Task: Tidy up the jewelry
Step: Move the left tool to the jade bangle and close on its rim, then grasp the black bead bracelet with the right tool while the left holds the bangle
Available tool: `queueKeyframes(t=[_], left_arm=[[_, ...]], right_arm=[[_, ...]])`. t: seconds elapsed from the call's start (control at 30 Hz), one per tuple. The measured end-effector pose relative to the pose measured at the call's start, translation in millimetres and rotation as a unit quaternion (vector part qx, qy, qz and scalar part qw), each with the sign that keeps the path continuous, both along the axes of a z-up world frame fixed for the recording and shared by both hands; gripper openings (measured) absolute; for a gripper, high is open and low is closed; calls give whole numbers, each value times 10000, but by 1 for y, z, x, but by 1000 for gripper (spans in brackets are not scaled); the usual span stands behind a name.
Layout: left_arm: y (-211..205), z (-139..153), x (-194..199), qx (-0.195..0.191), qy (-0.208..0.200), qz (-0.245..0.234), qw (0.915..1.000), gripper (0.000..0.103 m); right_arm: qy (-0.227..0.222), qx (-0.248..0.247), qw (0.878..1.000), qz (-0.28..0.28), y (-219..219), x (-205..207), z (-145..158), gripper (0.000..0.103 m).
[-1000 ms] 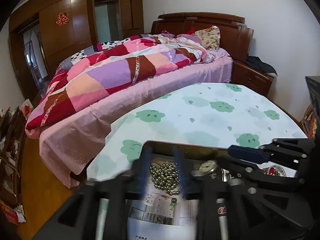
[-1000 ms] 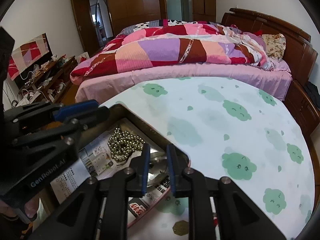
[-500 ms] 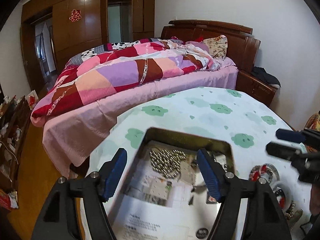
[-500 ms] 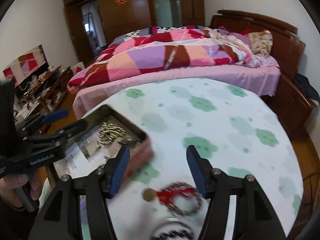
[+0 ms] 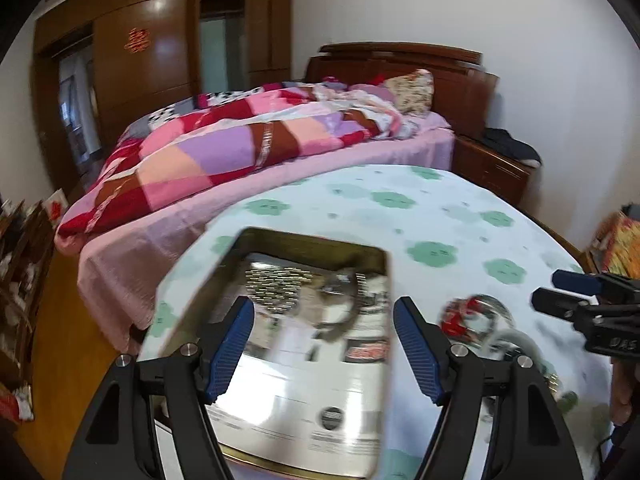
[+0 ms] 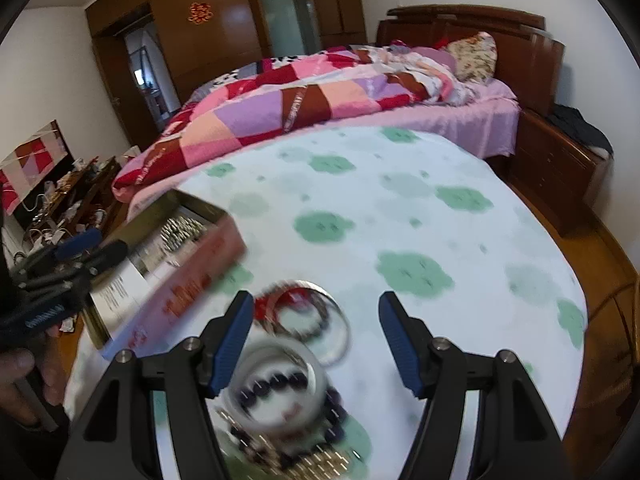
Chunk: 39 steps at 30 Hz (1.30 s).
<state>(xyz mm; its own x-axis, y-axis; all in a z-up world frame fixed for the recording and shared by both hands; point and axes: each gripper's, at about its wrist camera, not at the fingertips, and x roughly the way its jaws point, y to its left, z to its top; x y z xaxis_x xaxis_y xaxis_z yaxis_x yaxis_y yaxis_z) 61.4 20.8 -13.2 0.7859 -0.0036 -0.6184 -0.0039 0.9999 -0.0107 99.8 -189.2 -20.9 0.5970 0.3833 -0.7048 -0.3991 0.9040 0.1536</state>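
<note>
An open metal tin [image 5: 240,248] lined with printed paper sits on the round table and holds a pile of pearl beads [image 5: 280,284] and a watch [image 5: 340,284]. My left gripper [image 5: 323,348] is open and empty above the tin. The tin shows at the left of the right wrist view [image 6: 192,280]. My right gripper [image 6: 316,340] is open and empty over a heap of jewelry: a silver bangle [image 6: 336,320], a red bracelet [image 6: 276,300], a dark bead bracelet [image 6: 276,384] and gold chain links [image 6: 320,460]. The heap lies right of the tin in the left wrist view [image 5: 476,320].
The table wears a white cloth with green clouds [image 6: 400,208]. A bed with a patchwork quilt [image 5: 240,148] stands behind the table. A wooden nightstand [image 6: 560,160] is at the right, a cluttered low shelf [image 6: 72,192] at the left.
Both grippers were shut inside the tin, opened, and pulled back. The right gripper swung right, from the tin to over the jewelry heap. Both views are motion-blurred.
</note>
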Motion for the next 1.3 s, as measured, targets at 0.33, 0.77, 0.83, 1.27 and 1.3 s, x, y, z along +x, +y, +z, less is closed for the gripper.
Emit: queueKeyframes(t=[0.33,0.77,0.83,1.27,1.3], left_arm=[[-70,-8,-5,195,131,-906,9956,72],[-108,-50,7,113,961,-1408,9853,50],[-110,-54,9,71,1053,-1467,9835,42],[-96,-47,7,-363,969,-1421,9844,10],[-93,-44,4,-412,921,-1383,9852,10]], right_arm=[[152,-61,9989,-443,-47,-27,-25,68],[139,-12,9992,-368,-56,-45,-42,68],[156,2,9991,-388,-57,-45,-43,68],[200,-15,9991,-368,-55,-46,-47,68],[190,-37,9992,-348,-54,-46,-46,68]])
